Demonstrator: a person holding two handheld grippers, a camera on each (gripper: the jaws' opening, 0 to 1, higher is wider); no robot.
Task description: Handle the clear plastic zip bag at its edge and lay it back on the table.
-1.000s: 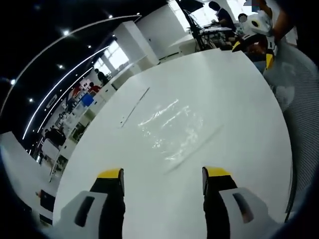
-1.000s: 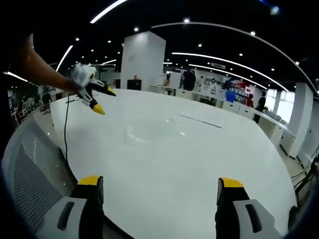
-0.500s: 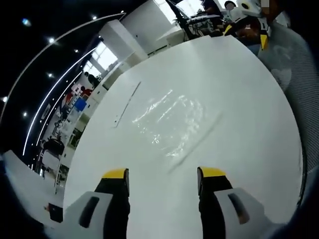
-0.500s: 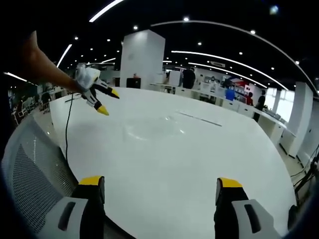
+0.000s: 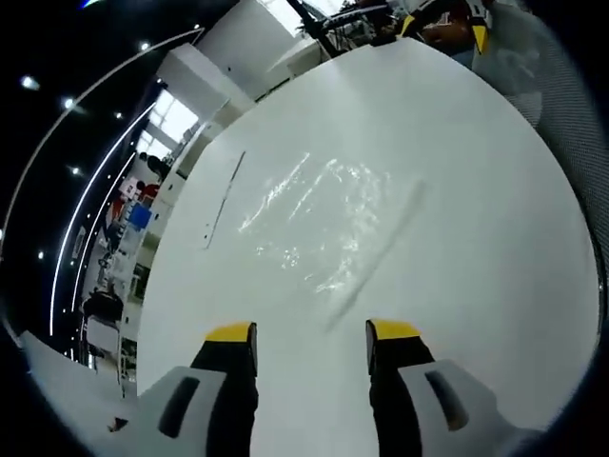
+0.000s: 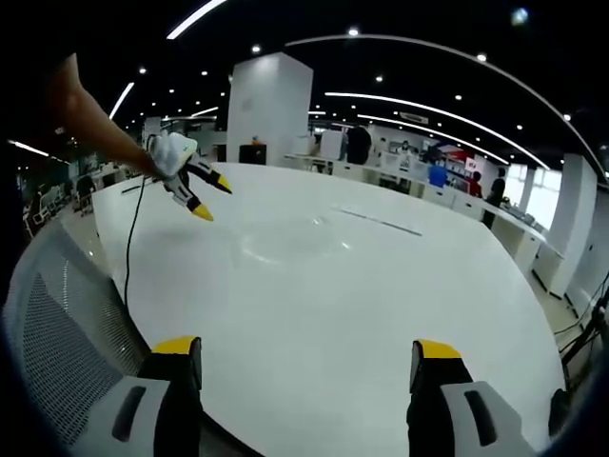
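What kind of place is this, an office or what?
Probably a large open-plan office or lab: long ceiling light strips, rows of desks with people standing behind, and a big white table holding a clear zip bag.

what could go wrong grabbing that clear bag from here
1. The clear zip bag lies flat on the glossy white table and shows mostly as glare, so its edge is hard to judge; the open left gripper could close on nothing or scrape the tabletop.
2. A flat, thin edge offers little to pinch, so the bag may slide away instead of lifting.
3. The right gripper hangs open near the table's rim, well short of the bag, so it cannot readily steady it.
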